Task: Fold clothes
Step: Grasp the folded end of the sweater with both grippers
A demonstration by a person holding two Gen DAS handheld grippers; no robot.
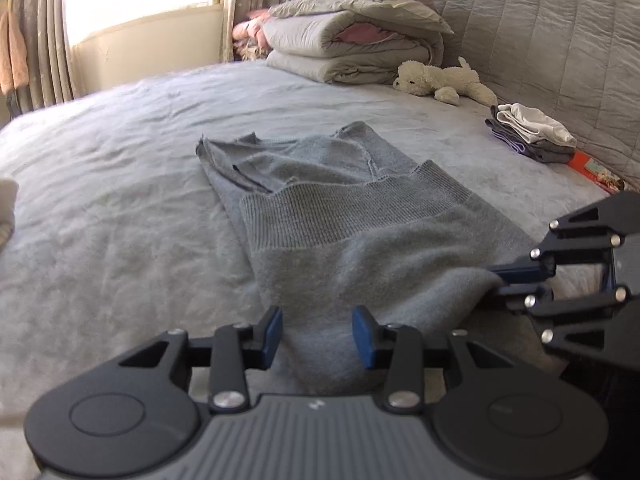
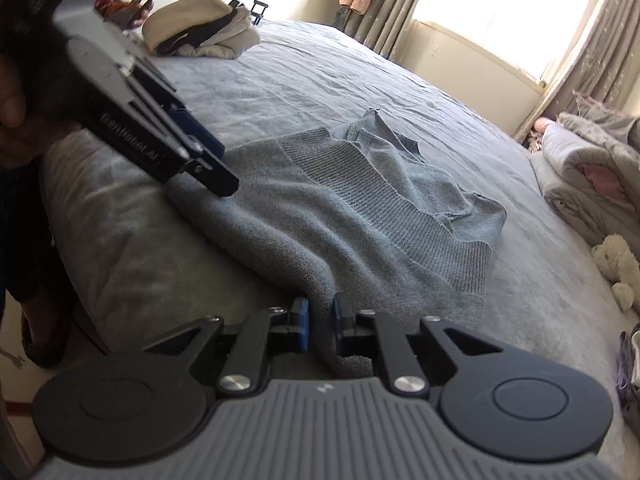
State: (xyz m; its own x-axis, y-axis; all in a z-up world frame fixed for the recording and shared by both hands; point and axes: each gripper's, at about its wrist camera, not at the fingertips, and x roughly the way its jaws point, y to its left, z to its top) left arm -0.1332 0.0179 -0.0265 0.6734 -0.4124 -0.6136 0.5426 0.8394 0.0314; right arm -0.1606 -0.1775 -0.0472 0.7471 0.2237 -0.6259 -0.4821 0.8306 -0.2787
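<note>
sweater (image 1: 340, 216), grey knit, lies across the middle of the bed (image 1: 120, 184), and we find it partway folded: its ribbed hem band (image 1: 344, 208) is turned up and lies across the body, with the neck end beyond it toward the headboard (image 1: 560, 40). sleeve shapes are hard for us to sort out; folds near the far end look tucked under or over, but we cannot tell which. the near edge is a soft doubled roll hanging toward the bed's edge.

our right gripper (image 2: 320, 326) has its blue pads nearly together with a pinch of that near edge between them, so we judge it clamped on the sweater. our left gripper (image 1: 318, 334) has its pads apart with cloth lying between them; they do not seem to press it, so we read it as spread wide, not gripping. in the right view it (image 2: 212, 176) hangs over the sweater's other near corner.

what is left, as we judge it: this piece is not yet a neat packet, so at least one more fold and a smoothing seem due. a small stack of folded clothes (image 1: 532, 132) sits near the headboard, and a loose heap of pale clothes (image 2: 200, 24) lies on the far corner; both fit a job in its middle. a folded duvet (image 1: 352, 40) and a plush toy (image 1: 440, 80) lie beyond.
</note>
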